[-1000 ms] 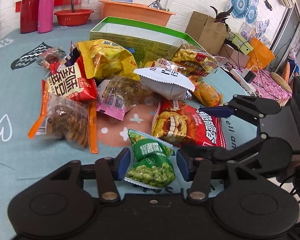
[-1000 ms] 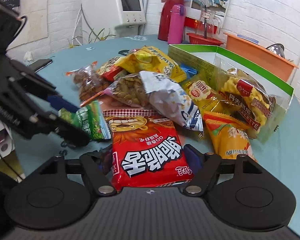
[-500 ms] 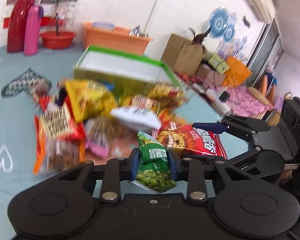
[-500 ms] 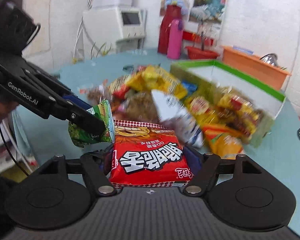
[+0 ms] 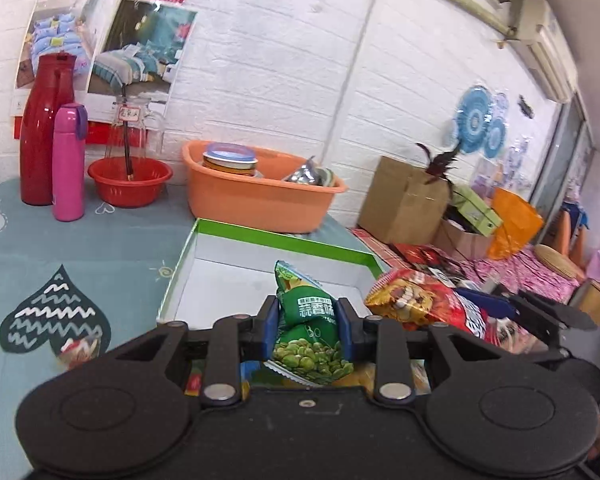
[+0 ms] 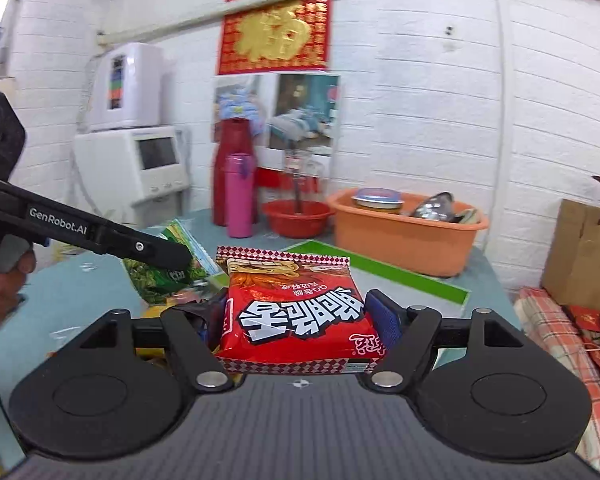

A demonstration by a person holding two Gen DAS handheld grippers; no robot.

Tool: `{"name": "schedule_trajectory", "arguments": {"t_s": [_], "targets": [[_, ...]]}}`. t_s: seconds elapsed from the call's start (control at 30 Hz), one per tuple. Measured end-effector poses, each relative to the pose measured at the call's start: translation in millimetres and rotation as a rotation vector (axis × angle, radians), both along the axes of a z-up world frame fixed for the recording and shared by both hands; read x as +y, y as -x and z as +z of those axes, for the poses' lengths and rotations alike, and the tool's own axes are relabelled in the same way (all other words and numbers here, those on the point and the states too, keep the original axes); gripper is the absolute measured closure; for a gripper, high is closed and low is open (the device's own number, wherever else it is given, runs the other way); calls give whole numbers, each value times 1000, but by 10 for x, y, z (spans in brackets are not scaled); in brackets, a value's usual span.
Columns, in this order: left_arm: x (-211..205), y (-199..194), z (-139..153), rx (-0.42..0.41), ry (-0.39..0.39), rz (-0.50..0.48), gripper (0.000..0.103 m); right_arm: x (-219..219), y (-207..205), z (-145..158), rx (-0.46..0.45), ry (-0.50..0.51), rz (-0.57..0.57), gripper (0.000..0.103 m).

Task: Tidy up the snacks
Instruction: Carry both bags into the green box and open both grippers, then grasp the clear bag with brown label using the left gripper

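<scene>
**Two bags in the air at once, box right underneath**

Standing here watching this and both grippers are loaded. The left gripper point(image 5: 306, 330) is clamped about halfway closed on a little green pea bag point(image 5: 310, 336), blue pads pinching it at the waist so the top flops up and the bottom hangs. It's hovering right at the near edge of the green-rimmed box point(image 5: 284, 240), which looks empty as far as I can see, just white floor inside. The right gripper point(image 6: 298, 322) has its jaws set wide around a red snack bag point(image 6: 296, 312), squeezing it across its width, also up off the table and pointed toward that same box.

What I'd worry about:

- Both grippers are heading for one box from close together. From the left camera the red bag sits just beside the pea bag, nearly touching. If they go in together, one arm could knock the other's bag loose.
- The red bag is puffy and slick. A squeeze on an air-filled pouch can let it squirt out, or pop it if the squeeze gets harder.
- The pea bag is held by a narrow pinch, so it may swing and catch the box wall on the way in.
- There's an orange basin point(image 5: 260, 200) right behind the box; overshoot and the bag lands with the dishes.

I'd drop them one at a time, honestly.
</scene>
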State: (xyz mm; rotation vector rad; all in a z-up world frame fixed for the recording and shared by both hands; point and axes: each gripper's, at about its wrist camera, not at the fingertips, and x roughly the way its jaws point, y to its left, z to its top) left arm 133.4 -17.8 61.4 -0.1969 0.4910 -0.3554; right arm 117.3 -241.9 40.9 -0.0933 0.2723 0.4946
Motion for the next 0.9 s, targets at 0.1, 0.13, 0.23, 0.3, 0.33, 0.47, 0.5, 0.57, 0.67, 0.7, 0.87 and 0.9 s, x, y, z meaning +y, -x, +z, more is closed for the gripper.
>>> {"name": "schedule_trajectory", "arguments": {"t_s": [0.1,0.13,0.23,0.3,0.33,0.47,0.5,0.57,0.67,0.7,0.87,0.9], "targets": [[-22,-354,-117,30,3,28,49,-2,-314,-95,35,15,-59,0],[-35,-462,-168,44,-3,35,49,-4,-407,-135,52,17,-69,0],[-58,-732,-304,93,-14,53,49,7,-702,-248,108,39,-106,0],[-76,-856,-372,117,-15,54,49,23,-846,-317,137,55,-114,0],[-90,-903,-396,122,-21,56,49,34,-900,-347,147,63,-118,0],[-147,-1030,-506,123,-52,49,30,123,-1087,-473,192,127,-125,0],[-152,-1045,-531,127,-53,42,0,141,-1144,-509,220,144,-115,0],[-153,-1031,-553,129,-61,52,0,156,-1196,-564,264,173,-108,0],[-133,-915,-500,107,-66,50,0,99,-1104,-542,254,167,-126,0],[-119,-864,-460,110,-56,47,0,61,-1051,-495,247,149,-125,0],[-90,-469,-208,121,-24,72,0,-86,-593,-169,141,47,-141,0],[-91,-363,-173,114,-18,71,0,-108,-459,-119,106,32,-130,0]]}}
